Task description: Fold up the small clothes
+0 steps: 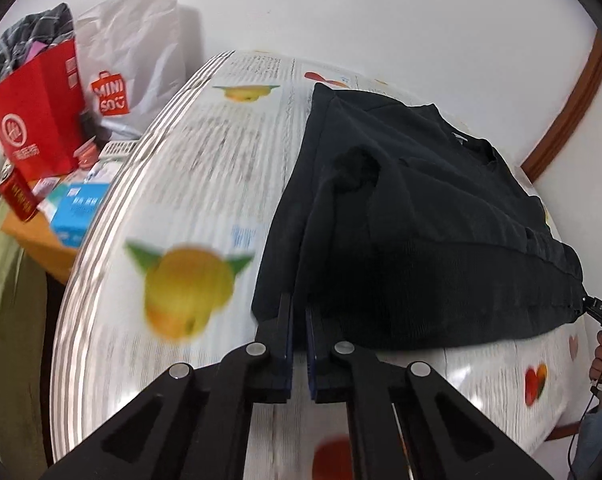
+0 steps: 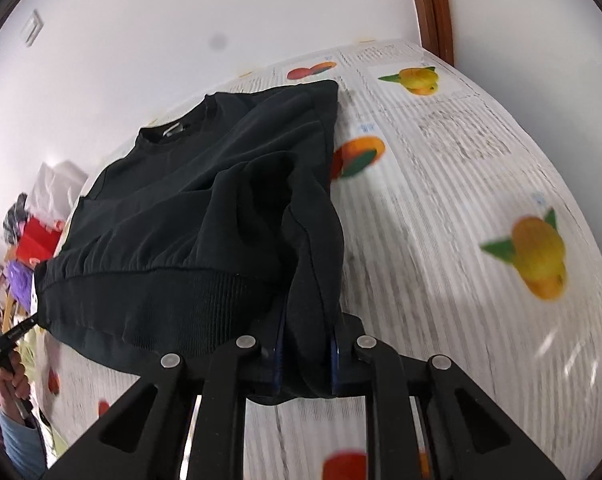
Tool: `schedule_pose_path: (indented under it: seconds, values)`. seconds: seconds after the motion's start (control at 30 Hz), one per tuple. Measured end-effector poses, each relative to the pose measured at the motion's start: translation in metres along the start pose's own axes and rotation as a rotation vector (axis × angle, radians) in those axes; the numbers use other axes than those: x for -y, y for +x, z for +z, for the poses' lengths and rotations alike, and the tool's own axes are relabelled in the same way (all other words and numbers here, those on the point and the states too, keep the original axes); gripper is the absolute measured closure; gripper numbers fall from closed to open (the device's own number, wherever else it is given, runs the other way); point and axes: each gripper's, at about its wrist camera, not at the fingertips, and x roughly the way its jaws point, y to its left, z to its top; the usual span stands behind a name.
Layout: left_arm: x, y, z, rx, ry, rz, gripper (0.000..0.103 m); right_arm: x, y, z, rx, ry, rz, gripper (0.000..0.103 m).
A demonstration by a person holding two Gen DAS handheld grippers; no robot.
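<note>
A black sweatshirt (image 1: 413, 216) lies on the table with its sleeves folded in, collar at the far end and ribbed hem nearest me. My left gripper (image 1: 299, 312) is shut on the hem's left corner. My right gripper (image 2: 307, 328) is shut on the hem's right corner, with bunched cloth between its fingers (image 2: 279, 344). The sweatshirt also fills the right wrist view (image 2: 205, 208). The hem is lifted a little off the table. Each gripper shows at the edge of the other's view, the right one (image 1: 599, 312) and the left one (image 2: 17, 334).
The table carries a cloth (image 1: 205, 184) printed with text and fruit. To the left stand a red paper bag (image 1: 37, 120), a white Miniso bag (image 1: 137, 60) and a blue box (image 1: 77, 212). A white wall and a brown door frame (image 2: 433, 4) are behind.
</note>
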Motion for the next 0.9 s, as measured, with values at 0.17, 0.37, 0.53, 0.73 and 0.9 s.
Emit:
schedule_pose_path:
  seconds: [0.17,0.37,0.53,0.73,0.9]
  values:
    - [0.004,-0.013,-0.020,0.007,0.003,-0.011,0.097,-0.006,-0.015,-0.019,0.017,-0.042,-0.057,0.087]
    - [0.016,-0.033,-0.022,0.052,0.059,0.014,0.096,-0.018,-0.036,-0.026,0.052,-0.052,-0.168,0.082]
    - [0.027,-0.050,-0.022,0.107,0.101,-0.020,0.080,-0.049,-0.067,-0.036,0.131,-0.111,-0.211,0.065]
    - [0.040,-0.030,-0.023,0.079,0.087,-0.107,0.072,-0.078,-0.071,-0.043,0.159,-0.138,-0.104,0.060]
    - [0.046,-0.007,-0.020,0.031,0.053,-0.135,0.068,-0.078,-0.046,-0.043,0.143,-0.108,-0.124,0.060]
